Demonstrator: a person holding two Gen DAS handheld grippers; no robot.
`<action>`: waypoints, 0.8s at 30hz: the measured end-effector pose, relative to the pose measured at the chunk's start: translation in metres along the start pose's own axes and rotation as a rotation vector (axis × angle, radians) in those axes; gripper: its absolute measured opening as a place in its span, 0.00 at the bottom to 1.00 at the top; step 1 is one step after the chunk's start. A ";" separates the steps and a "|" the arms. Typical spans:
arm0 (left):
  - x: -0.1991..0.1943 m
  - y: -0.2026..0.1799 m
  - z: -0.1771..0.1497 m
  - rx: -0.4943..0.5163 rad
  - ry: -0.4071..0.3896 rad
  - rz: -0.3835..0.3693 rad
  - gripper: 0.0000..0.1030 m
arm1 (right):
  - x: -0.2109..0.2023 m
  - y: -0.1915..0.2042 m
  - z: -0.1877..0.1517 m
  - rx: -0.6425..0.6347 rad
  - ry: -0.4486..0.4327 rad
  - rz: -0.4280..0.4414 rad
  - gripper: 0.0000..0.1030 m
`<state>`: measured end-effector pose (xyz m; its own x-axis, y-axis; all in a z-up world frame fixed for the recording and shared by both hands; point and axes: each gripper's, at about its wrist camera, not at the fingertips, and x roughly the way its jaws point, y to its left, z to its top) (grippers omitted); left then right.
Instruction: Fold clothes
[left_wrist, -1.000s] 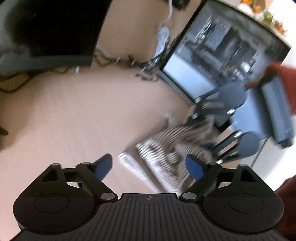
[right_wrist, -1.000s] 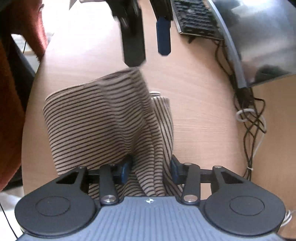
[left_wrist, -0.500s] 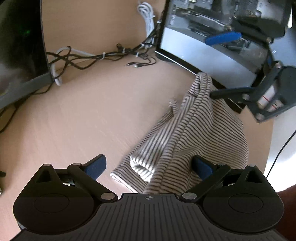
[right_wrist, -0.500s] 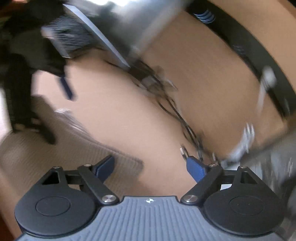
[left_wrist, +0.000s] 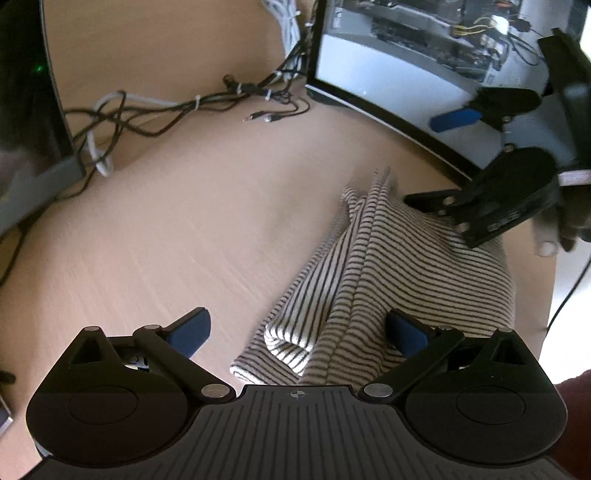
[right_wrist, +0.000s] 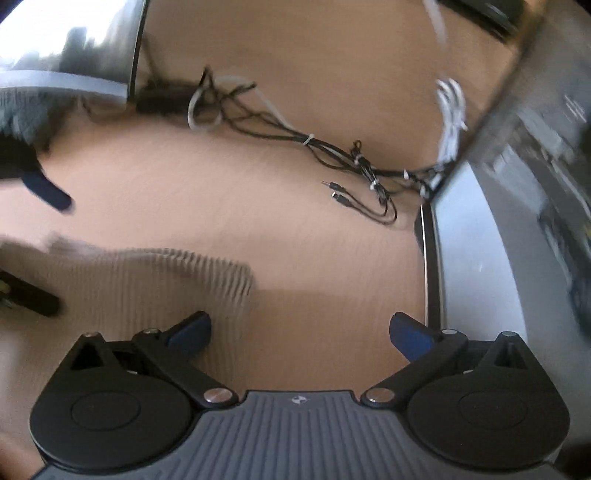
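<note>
A folded beige garment with thin dark stripes (left_wrist: 399, 266) lies on the wooden desk (left_wrist: 184, 221) at the right. My left gripper (left_wrist: 299, 332) is open, just above the garment's near edge, holding nothing. The right gripper shows in the left wrist view (left_wrist: 443, 162), open at the garment's far corner. In the right wrist view my right gripper (right_wrist: 299, 332) is open and empty above bare desk (right_wrist: 295, 240). The garment (right_wrist: 129, 280) lies blurred at lower left there, with the left gripper's blue fingers (right_wrist: 48, 192) beyond it.
A bundle of black and white cables (left_wrist: 184, 107) (right_wrist: 314, 147) lies at the back of the desk. A monitor (left_wrist: 424, 74) (right_wrist: 498, 258) stands at the right, another screen (left_wrist: 26, 110) at the left. The desk edge (left_wrist: 550, 295) runs just right of the garment.
My right gripper let go of the garment, opened and swung toward the cables. My left gripper came closer over the garment's near edge. The garment settled flatter on the desk.
</note>
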<state>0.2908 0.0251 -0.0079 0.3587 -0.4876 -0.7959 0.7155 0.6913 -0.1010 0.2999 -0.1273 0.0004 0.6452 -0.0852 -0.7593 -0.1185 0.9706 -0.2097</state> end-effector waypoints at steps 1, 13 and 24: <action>-0.003 0.000 0.001 0.011 -0.003 -0.013 1.00 | -0.013 -0.009 -0.003 0.060 -0.001 0.041 1.00; 0.012 0.006 -0.004 -0.105 0.025 -0.122 1.00 | -0.006 -0.045 -0.080 0.834 0.333 0.559 0.84; -0.012 -0.002 -0.040 -0.328 0.007 -0.176 0.90 | 0.047 -0.018 0.017 0.548 0.147 0.411 0.68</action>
<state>0.2611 0.0509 -0.0215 0.2426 -0.6114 -0.7532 0.5355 0.7318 -0.4215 0.3457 -0.1447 -0.0210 0.5164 0.3207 -0.7940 0.0914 0.9013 0.4235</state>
